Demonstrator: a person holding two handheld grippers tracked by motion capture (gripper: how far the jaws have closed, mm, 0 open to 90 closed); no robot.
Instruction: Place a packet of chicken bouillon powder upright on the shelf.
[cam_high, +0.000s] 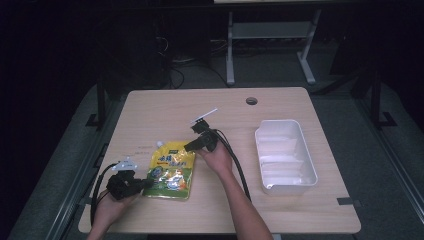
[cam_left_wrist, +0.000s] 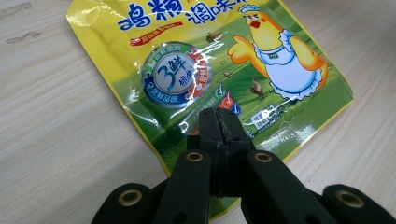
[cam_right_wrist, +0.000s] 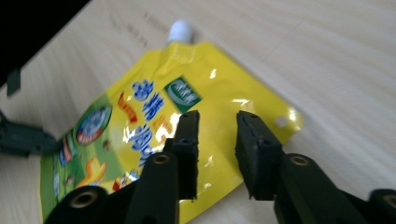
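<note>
Yellow spouted pouch (cam_high: 170, 170) lying flat on the desk (cam_high: 165, 107), between the two claws. Left claw (cam_left_wrist: 219, 122) closed tight, pads pressed together over the pouch's lower edge; whether film is pinched between them cannot be told. Right claw (cam_right_wrist: 215, 133) partly open above the pouch's upper part, a gap between its pads, nothing gripped. White cap (cam_right_wrist: 180, 30) ahead of the right claw, at the pouch's far corner. White tray (cam_high: 283, 156) well off to the right claw's outer side, apart from the pouch.
</note>
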